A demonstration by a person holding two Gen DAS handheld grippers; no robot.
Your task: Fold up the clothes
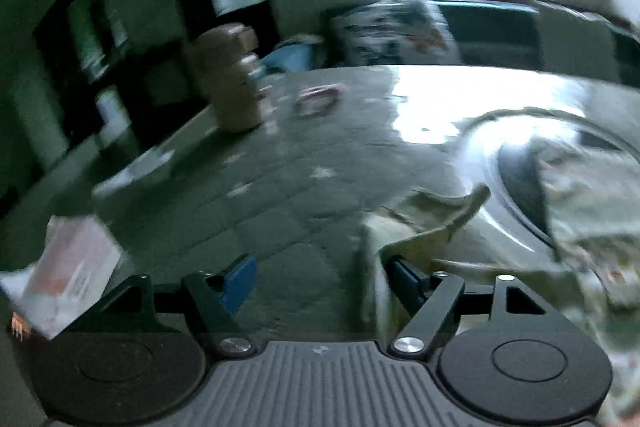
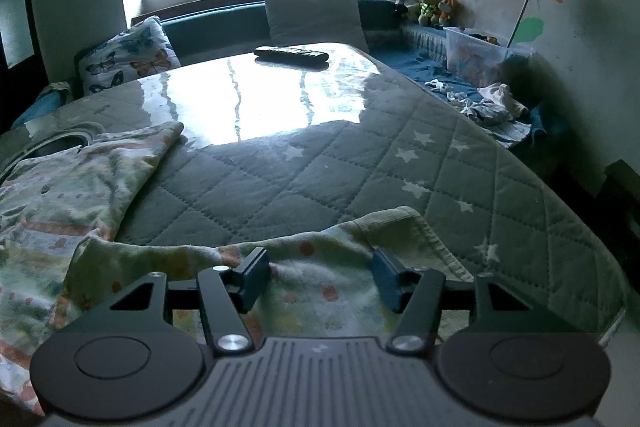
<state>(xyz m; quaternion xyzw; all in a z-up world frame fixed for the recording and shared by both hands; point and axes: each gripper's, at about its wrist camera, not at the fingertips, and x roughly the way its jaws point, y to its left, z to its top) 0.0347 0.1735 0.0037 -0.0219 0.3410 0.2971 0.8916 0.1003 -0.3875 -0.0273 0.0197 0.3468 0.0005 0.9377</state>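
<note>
A pale garment printed with orange and green shapes lies spread on the quilted grey table cover at the left. One hemmed edge of it is folded over near the front. My right gripper is open just above that folded edge. The cloth lies between and under its blue pads, which do not press on it. In the blurred left wrist view the same garment sits bunched at the right. My left gripper is open with bare table cover between its fingers, and cloth hangs against the outer side of its right finger.
A black remote lies at the table's far end. Pillows, a plastic bin and loose clothes sit on the bench beyond. A white packet, a brown jar and a round shiny-rimmed object occupy the left side.
</note>
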